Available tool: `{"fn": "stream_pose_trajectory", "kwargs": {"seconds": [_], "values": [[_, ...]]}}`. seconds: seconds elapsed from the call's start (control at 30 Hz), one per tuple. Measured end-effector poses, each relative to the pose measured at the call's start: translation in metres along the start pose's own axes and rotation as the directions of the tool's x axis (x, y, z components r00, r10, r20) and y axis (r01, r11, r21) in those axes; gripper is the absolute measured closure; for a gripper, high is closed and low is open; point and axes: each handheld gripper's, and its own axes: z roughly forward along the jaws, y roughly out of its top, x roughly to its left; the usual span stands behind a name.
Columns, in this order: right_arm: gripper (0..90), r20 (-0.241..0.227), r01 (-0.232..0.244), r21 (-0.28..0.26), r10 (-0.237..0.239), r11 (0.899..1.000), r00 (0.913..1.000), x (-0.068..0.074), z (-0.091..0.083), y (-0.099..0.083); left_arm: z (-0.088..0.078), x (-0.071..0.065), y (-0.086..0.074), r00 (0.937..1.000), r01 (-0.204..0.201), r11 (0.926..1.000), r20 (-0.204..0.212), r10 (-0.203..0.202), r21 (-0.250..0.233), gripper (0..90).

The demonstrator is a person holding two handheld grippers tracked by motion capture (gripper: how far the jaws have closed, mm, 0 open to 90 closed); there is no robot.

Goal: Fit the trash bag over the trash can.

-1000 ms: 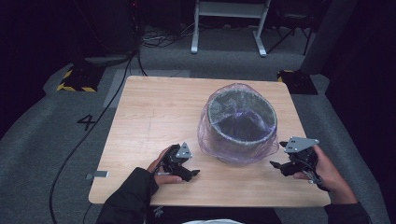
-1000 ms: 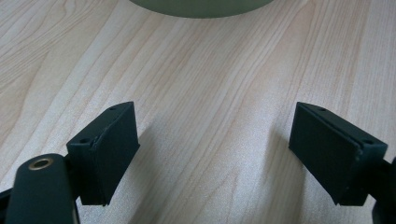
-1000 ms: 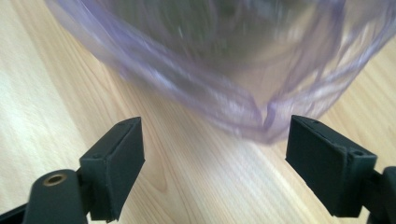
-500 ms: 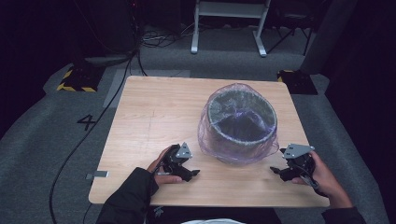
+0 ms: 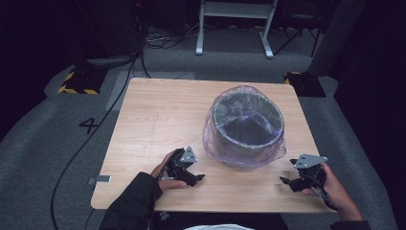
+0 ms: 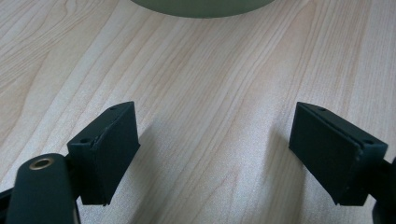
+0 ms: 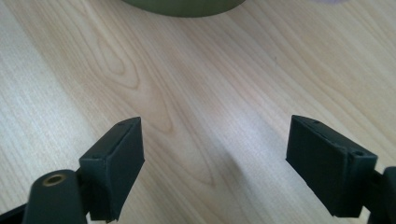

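Bin (image 5: pixel 248 125) upright, mouth up, bag-lined.

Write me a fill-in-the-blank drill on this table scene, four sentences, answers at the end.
1. The bin is lined with a thin ____ bag.
2. The left gripper has its jaws ____.
3. The right gripper holds ____ between its jaws.
4. Both grippers rest near the table edge ____ to the person.

Missing words: purple; open; nothing; closest
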Motion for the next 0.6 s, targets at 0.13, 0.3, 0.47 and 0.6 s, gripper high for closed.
{"fn": "stream_pose_trajectory", "kwargs": {"seconds": [0.13, 0.3, 0.47, 0.6], "values": [[18.8, -0.004, -0.008, -0.003, 0.008, 1.0, 1.0, 0.001, 0.002, -0.006, 0.0, 0.0, 0.0, 1.0, 0.0, 1.0, 0.0, 0.0, 0.0, 15.2], [18.2, -0.012, -0.04, -0.027, 0.04, 0.999, 0.9991, 0.002, 0.003, -0.02, 0.0, 0.0, 0.0, 1.0, 0.0, 1.0, 0.0, 0.0, 0.0, 15.3], [16.4, -0.034, -0.081, -0.055, 0.079, 0.995, 0.9963, -0.001, 0.002, -0.029, 0.0, 0.0, 0.0, 1.0, 0.003, 1.0, -0.002, -0.003, 0.001, 15.3], [15.6, -0.05, -0.131, -0.085, 0.127, 0.988, 0.9907, -0.002, 0.002, -0.037, 0.0, -0.001, 0.0, 1.0, 0.006, 1.0, -0.004, -0.006, 0.001, 15.3]]}}
